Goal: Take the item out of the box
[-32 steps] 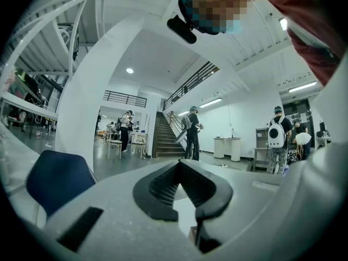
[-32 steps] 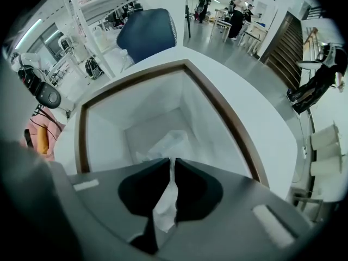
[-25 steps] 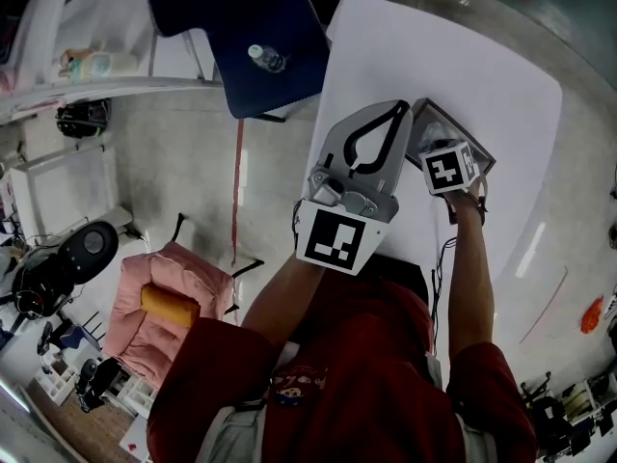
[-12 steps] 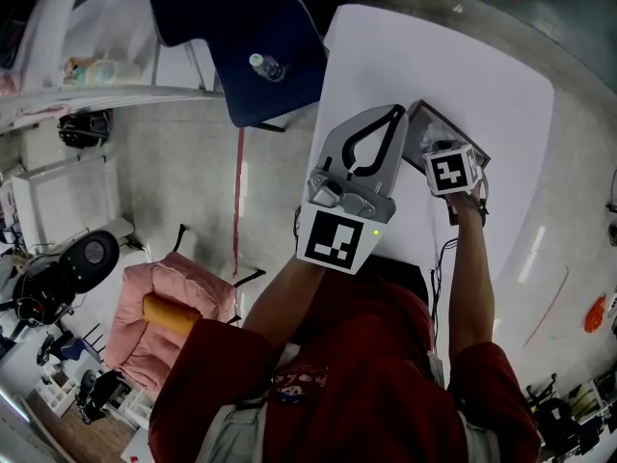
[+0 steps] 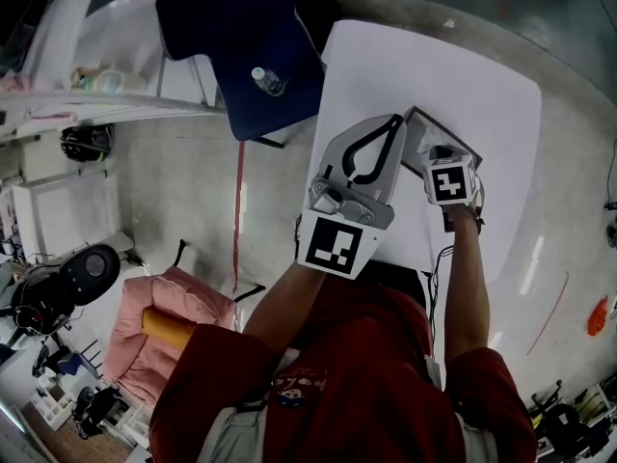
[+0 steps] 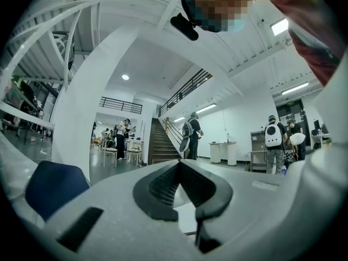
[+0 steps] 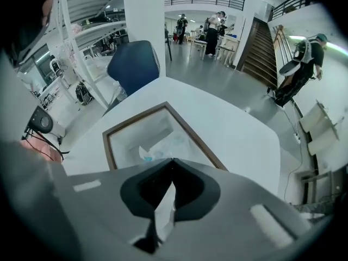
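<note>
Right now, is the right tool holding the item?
No, the right tool is shut and empty, while the item lies inside the box.

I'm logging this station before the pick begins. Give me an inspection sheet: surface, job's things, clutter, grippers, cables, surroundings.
Surface: white table, carrying only the box.
Job's things: open box; a clear-wrapped item lies inside.
Clutter: nothing seen on the table.
Grippers: left gripper shut, empty, pointing out into the hall; right gripper shut, empty, above the box's near side.
Cables: thin dark cable beside the right forearm.
Surroundings: blue chair with a bottle on it; people near a staircase.
</note>
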`<move>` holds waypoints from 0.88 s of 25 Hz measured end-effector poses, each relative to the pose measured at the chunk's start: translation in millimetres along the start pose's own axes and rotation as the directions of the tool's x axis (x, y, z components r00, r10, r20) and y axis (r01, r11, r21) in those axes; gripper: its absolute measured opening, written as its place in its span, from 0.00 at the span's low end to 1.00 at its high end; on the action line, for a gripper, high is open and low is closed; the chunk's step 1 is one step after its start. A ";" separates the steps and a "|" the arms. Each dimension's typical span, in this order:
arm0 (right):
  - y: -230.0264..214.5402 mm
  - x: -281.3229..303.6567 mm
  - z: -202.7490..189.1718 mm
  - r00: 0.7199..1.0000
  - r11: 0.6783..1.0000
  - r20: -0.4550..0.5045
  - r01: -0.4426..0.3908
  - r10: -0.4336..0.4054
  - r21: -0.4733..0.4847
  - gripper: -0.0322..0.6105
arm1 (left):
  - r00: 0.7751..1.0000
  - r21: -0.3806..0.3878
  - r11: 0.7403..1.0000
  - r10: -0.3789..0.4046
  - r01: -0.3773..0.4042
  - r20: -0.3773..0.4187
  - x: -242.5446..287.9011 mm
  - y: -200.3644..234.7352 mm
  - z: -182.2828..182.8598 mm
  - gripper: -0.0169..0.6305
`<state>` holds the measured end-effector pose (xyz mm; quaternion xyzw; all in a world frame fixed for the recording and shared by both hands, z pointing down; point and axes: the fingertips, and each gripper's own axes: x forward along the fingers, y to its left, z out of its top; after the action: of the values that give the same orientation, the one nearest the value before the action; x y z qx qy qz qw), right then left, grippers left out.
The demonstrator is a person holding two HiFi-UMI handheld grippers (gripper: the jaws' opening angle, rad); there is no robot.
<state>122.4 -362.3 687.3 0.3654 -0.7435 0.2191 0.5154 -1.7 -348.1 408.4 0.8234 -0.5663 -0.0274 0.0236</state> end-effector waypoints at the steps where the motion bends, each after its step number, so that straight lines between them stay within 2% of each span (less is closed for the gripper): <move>1: -0.3 -6.4 -0.1 1.000 1.000 0.013 0.002 -0.002 0.003 0.05 | 1.000 0.000 1.000 -0.002 0.002 0.005 -2.3 -4.3 4.7 0.03; 5: -1.0 -27.3 -1.3 0.999 0.999 0.044 -0.001 -0.001 0.049 0.05 | 1.000 0.004 1.000 -0.007 0.007 0.025 -8.5 -15.0 21.6 0.03; 13: -3.7 -52.1 11.5 0.991 0.997 0.121 0.049 -0.057 0.065 0.05 | 0.997 0.003 1.000 -0.019 0.019 0.072 -22.1 -17.9 39.1 0.03; 22: 9.6 -92.1 28.6 0.968 0.990 0.227 0.083 -0.108 0.116 0.05 | 0.992 0.019 0.998 -0.054 0.052 0.114 -40.7 -20.5 56.1 0.03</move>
<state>116.2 -347.0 591.9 0.4506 -0.7677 0.1886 0.4148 -1.2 -303.1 351.8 0.8353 -0.5450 -0.0708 -0.0161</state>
